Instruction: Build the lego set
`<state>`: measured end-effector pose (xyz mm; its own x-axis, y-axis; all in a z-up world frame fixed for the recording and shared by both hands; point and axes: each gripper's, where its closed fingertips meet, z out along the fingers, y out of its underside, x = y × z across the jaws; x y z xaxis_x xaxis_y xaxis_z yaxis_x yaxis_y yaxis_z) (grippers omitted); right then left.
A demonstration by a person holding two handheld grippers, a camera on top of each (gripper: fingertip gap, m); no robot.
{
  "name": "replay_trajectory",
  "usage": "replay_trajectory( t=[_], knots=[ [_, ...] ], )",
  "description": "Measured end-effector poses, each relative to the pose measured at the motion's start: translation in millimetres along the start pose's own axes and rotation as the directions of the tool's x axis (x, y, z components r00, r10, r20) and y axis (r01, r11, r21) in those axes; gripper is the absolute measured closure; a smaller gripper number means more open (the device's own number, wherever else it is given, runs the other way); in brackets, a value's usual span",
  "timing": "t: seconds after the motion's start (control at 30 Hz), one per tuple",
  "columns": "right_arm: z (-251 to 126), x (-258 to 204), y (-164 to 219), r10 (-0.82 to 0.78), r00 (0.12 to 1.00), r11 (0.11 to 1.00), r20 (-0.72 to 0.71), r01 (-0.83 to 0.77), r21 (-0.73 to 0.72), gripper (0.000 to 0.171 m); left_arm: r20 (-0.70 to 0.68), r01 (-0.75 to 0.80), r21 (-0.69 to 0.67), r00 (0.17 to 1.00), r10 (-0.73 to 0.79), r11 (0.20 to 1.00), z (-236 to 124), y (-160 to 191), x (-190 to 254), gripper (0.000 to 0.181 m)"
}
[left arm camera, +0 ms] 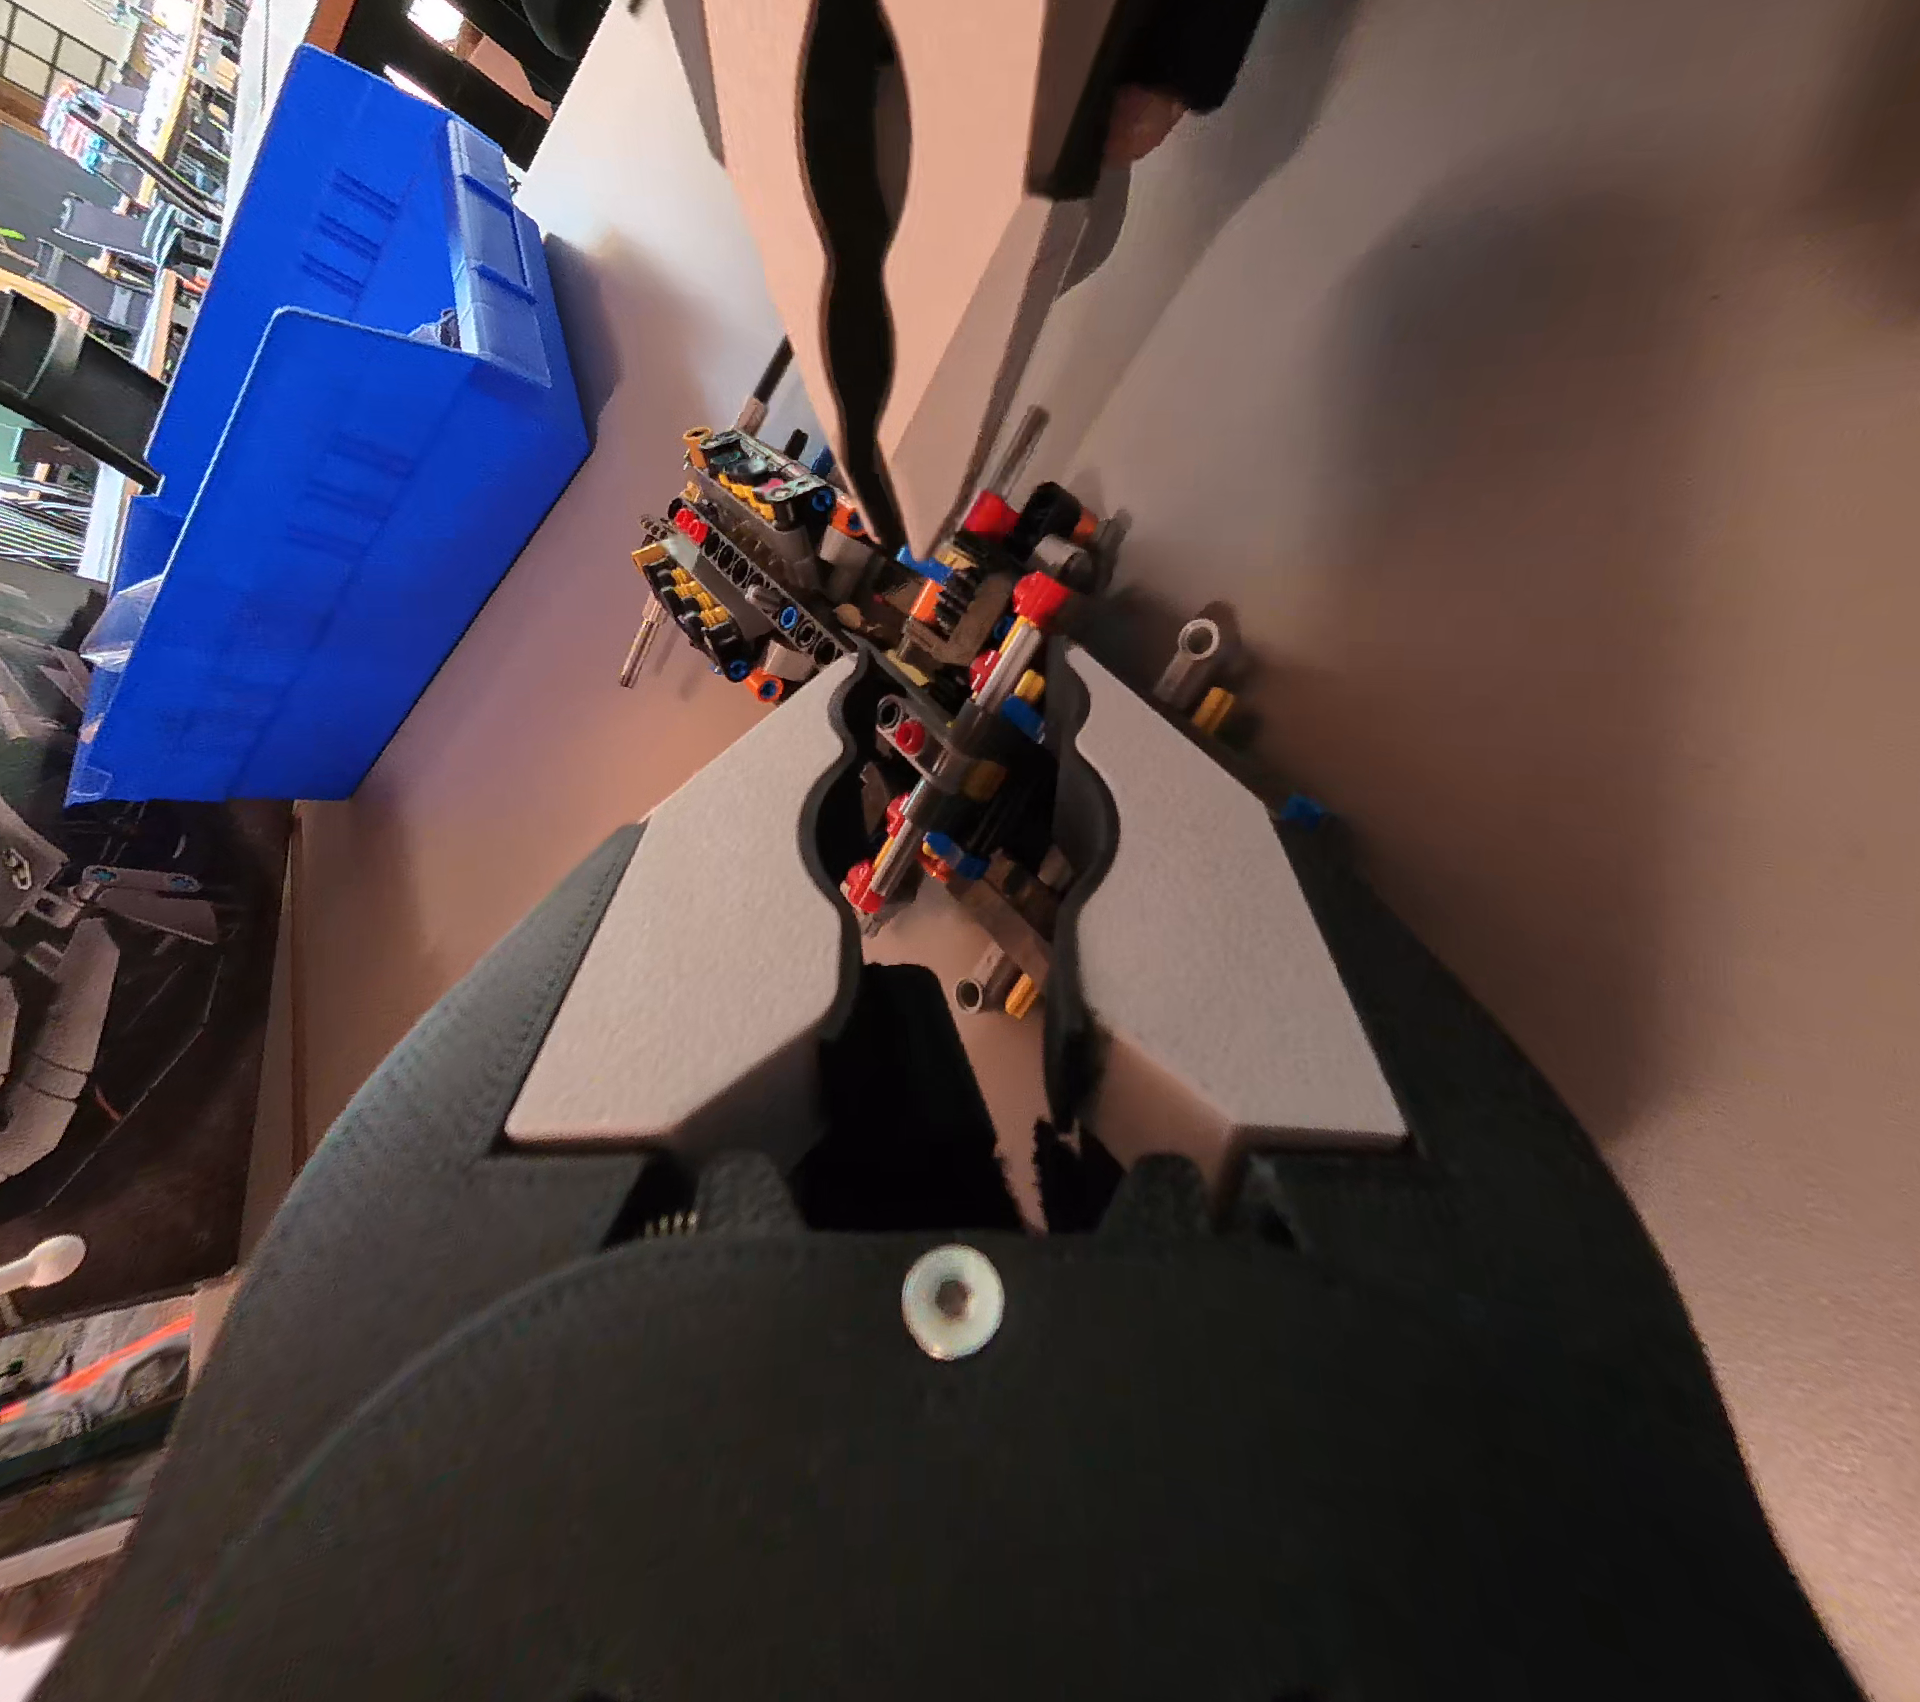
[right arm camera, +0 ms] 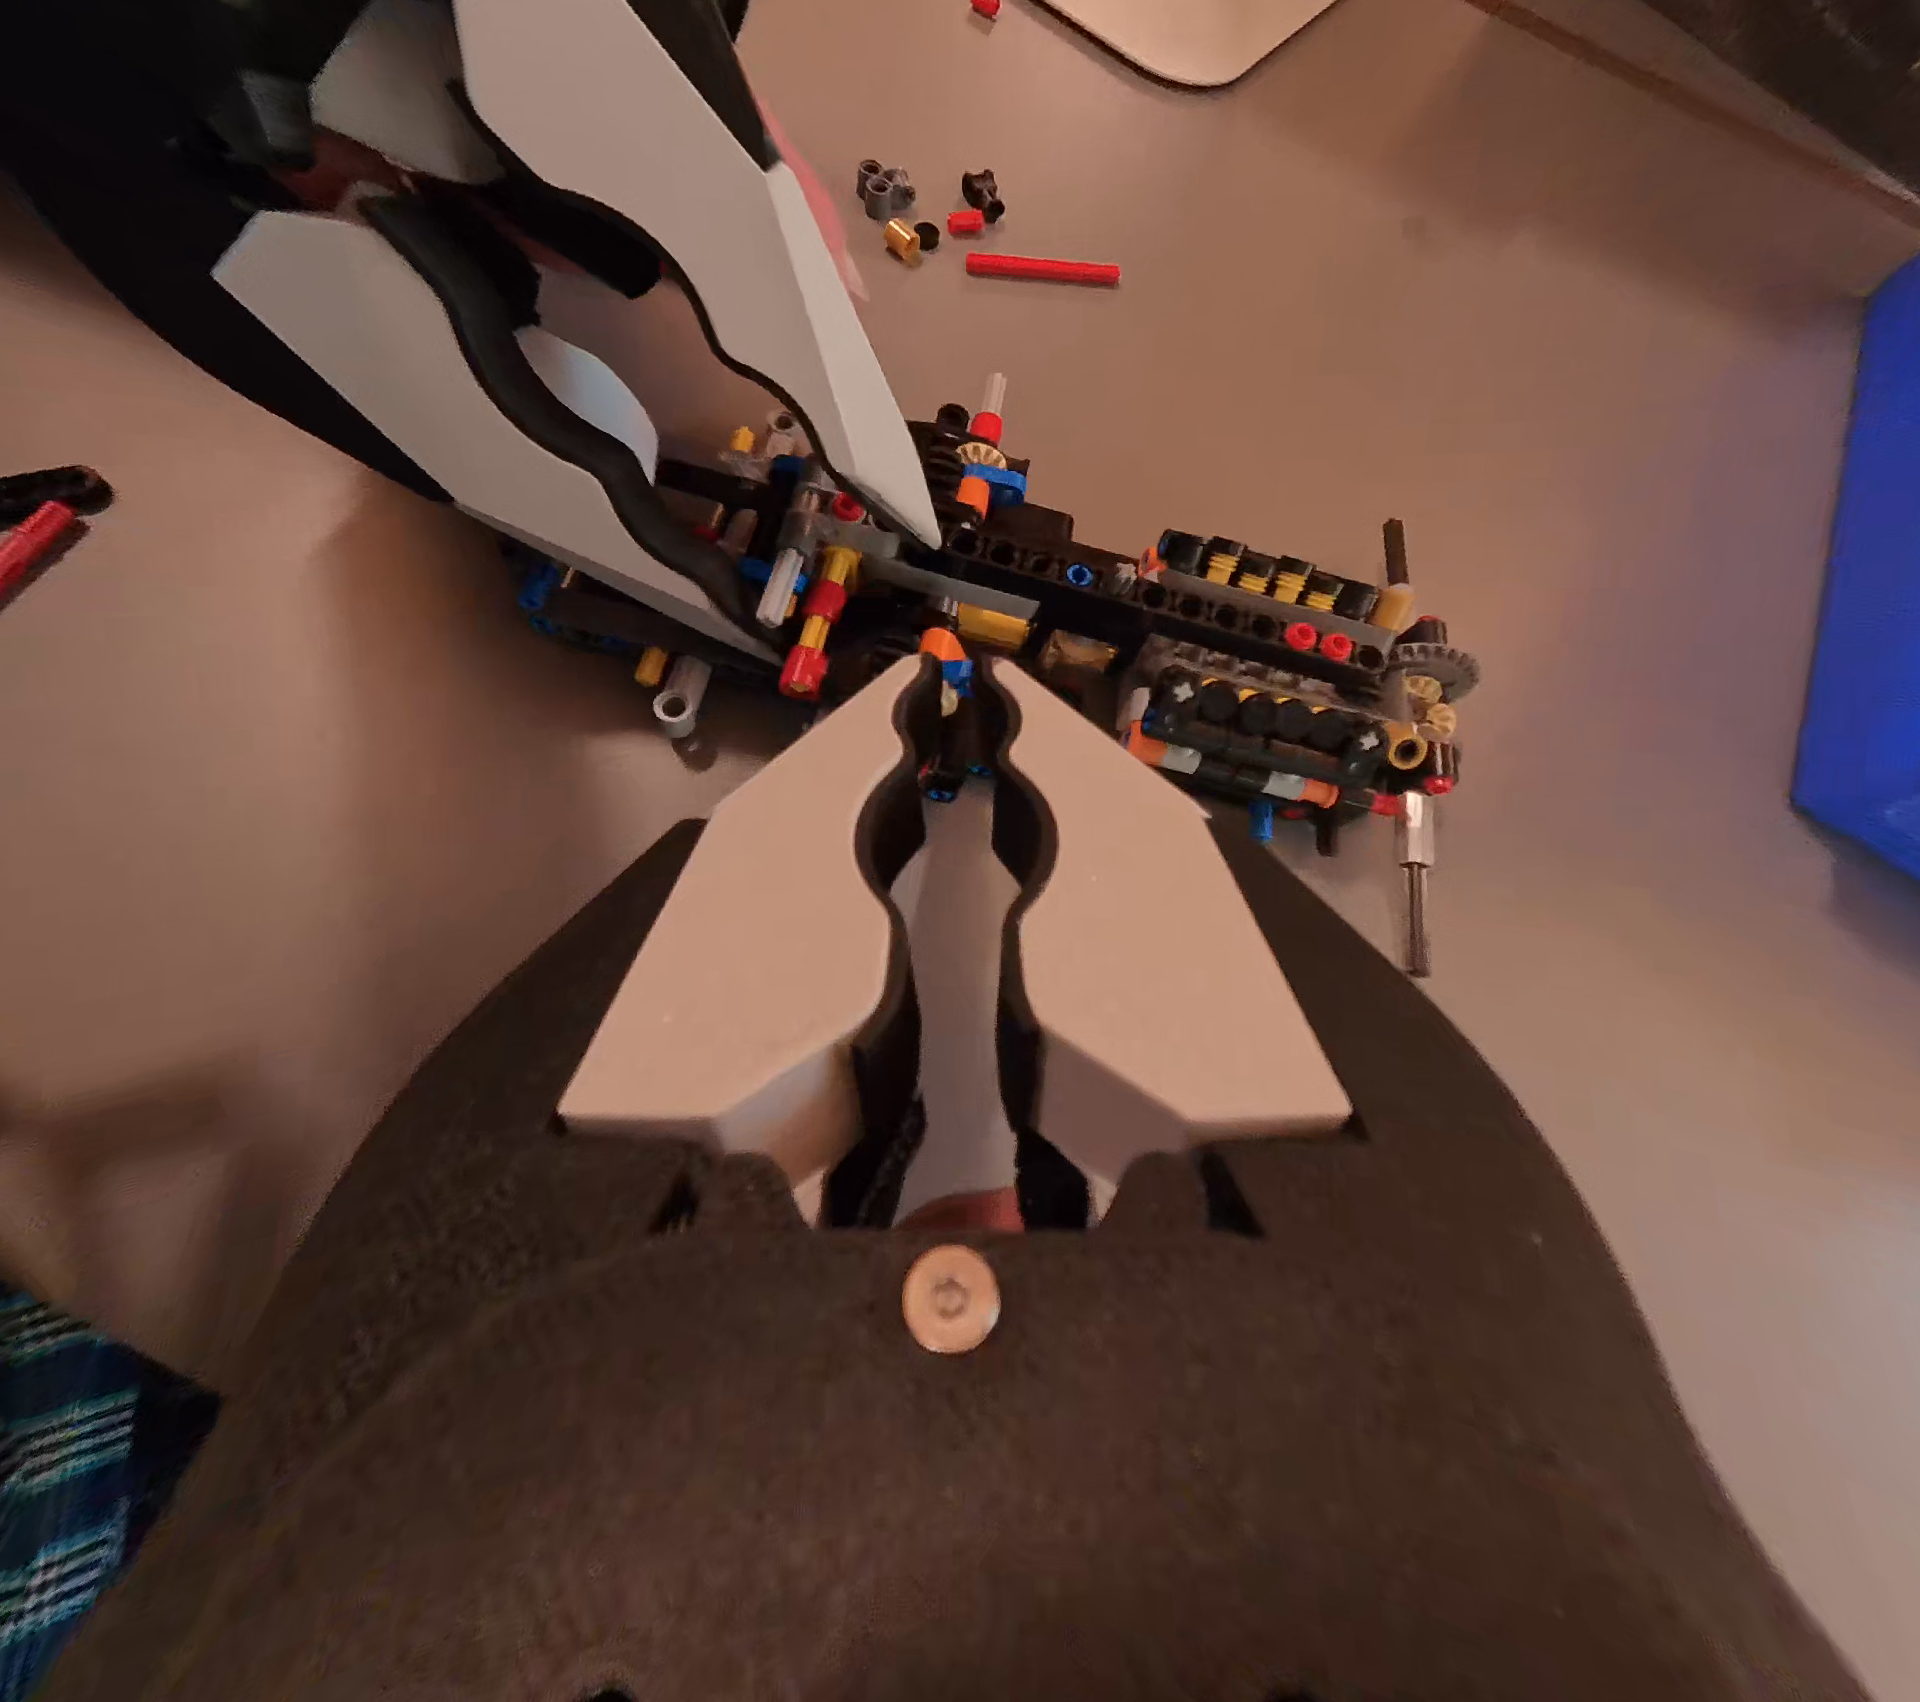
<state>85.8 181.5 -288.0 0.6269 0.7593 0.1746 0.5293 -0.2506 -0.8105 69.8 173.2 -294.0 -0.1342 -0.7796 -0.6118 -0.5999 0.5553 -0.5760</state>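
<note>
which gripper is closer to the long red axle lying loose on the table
Left. In the right wrist view the left gripper reaches over the lego build, its upper finger just beside the red axle. The right gripper sits on the build's opposite side.

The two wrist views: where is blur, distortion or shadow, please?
Left wrist view: wide-angle bending at edges, blue bin soft, broad shadow on table. Right wrist view: lego model sharp; left gripper and picture corners slightly blurred.
</note>
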Motion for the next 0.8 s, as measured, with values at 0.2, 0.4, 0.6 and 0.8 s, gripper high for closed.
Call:
replay_trajectory(
  t=[0.2, 0.4, 0.6, 0.8],
  knots=[
    [2.4, 3.8, -0.1, 0.091, 0.995, 0.996, 0.046, -0.092, 0.010, 0.171, 0.004, -0.006, -0.003, 1.000, 0.006, 1.000, 0.0, 0.3, -0.3, 0.150],
    [3.9, 2.8, 3.7, 0.107, 0.992, 0.994, 0.060, -0.108, 0.016, 0.171, 0.010, -0.032, -0.014, 0.999, 0.032, 0.999, 2.5, -0.5, 1.0, 0.150],
    [5.4, 2.8, 5.2, 0.121, 0.991, 0.992, 0.055, -0.122, 0.011, 0.171, 0.013, -0.040, -0.021, 0.999, 0.041, 0.999, 3.5, -0.3, 0.7, 0.150],
    [7.7, 2.6, 6.3, 0.120, 0.991, 0.993, 0.056, -0.120, 0.000, 0.171, 0.014, -0.045, -0.024, 0.999, 0.046, 0.999, 4.6, 0.1, 0.5, 0.150]
  ],
)
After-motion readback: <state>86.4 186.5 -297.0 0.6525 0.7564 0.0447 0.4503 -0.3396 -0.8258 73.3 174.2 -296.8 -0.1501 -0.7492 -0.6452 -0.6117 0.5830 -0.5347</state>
